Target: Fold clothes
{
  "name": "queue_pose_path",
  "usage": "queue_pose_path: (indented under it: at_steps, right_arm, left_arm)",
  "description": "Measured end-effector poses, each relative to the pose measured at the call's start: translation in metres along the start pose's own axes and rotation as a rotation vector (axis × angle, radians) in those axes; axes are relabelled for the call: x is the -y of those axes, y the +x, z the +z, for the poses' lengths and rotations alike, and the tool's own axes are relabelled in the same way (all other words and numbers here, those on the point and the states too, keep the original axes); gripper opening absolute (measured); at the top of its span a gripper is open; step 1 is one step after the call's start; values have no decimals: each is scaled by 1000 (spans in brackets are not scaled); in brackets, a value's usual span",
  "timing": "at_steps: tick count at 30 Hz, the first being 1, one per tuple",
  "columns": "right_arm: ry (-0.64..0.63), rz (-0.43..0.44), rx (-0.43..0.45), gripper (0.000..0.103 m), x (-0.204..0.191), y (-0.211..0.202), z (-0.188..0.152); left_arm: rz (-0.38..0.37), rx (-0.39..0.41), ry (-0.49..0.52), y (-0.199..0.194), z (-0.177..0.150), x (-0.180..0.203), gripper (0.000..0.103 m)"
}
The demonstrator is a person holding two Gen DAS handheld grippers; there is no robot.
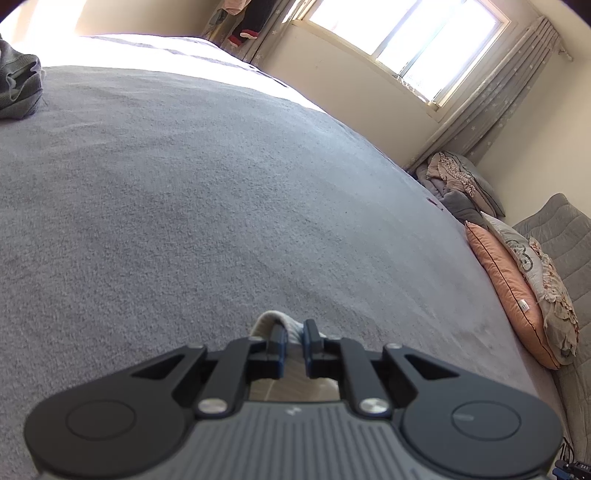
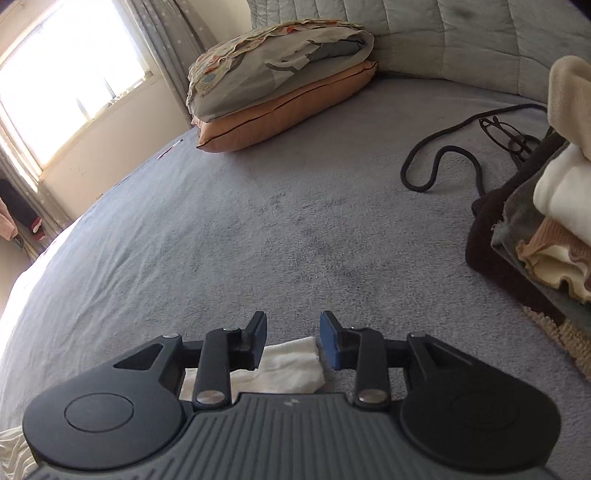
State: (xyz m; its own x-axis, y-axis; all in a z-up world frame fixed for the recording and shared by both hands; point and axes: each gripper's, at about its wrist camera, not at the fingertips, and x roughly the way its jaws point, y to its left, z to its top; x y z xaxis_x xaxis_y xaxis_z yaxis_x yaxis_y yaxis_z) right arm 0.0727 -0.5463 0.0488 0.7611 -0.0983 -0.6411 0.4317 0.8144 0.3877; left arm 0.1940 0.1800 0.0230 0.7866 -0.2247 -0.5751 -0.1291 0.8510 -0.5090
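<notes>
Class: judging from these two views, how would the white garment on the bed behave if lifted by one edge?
The white garment looks thin and creased, so it would probably drape limply. In the left gripper its fabric bunches into a soft fold, suggesting it is light and floppy, apt to sag.

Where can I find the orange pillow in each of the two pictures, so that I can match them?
Left wrist view: the orange pillow lies at the right edge, on the bed's far side, under a patterned grey pillow.
Right wrist view: the orange pillow is at upper centre, again beneath the patterned grey pillow.
Shared landmark: the bright window with its grey star curtain.
</notes>
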Motion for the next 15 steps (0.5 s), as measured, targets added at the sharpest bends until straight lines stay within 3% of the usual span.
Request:
queue_pose_path:
  at_steps: [4,6,13,15]
  right_arm:
    - [-63,29,-41,36,-6,21,-12]
    - [-126,52,-42,7,-19,19,-15]
    - [-456,224,301,6,-70,-62,-12]
    - [-599,222,305,6,-78,-74,-25]
  left_arm:
    - [-3,-1,10,0,0,2,10]
    - [0,-1,10,0,0,1,10]
    - [-6,11,-10,-3,3,-3,10]
    - [-3,5,-8,-1,1,-3,10]
